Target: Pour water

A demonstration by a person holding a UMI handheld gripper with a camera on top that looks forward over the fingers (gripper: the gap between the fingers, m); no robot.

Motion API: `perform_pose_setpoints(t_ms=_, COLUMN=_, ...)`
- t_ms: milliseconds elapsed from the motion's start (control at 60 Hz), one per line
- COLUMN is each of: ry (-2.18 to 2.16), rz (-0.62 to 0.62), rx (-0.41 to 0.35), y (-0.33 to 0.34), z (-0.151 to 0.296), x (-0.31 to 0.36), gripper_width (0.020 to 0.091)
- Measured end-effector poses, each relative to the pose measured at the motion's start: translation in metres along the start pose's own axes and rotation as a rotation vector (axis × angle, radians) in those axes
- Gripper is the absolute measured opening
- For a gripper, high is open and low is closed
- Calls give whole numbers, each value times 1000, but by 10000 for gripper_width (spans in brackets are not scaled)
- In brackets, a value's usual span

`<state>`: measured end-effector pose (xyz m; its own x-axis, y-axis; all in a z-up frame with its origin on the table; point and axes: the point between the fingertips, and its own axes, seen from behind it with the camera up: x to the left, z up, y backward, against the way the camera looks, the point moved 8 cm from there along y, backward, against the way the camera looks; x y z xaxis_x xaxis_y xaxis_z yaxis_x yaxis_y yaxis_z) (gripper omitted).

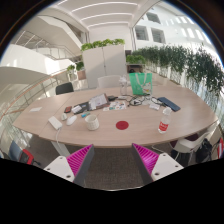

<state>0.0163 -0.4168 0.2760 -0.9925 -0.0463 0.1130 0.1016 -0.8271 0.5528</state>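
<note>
Gripper (112, 160) fingers stand wide apart with nothing between them, their pink ribbed pads (78, 157) angled inward, held back from the near edge of a long oval table (140, 132) with a smooth pale wood top. On the table, just beyond the fingers, lies a flat red disc (122, 125); right of it stands a small can (164, 126) with a red band. A white cup (92, 122) sits left of the disc, near scattered papers (97, 102). Farther back a green container (141, 84) rises above the clutter. No water vessel can be told for certain. Open floor lies between fingers and table edge; chairs (186, 145) flank the right end.
</note>
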Motion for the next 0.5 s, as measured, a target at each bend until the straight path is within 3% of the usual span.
perform_pose_setpoints(t_ms=300, ry=-15, rz=-30, rx=-23, y=-28, z=-5, x=-6, gripper_width=827)
perform_pose_setpoints(t_ms=500, ry=25, rz=-86, rx=-161, y=-80, z=-18, x=-95, gripper_width=828)
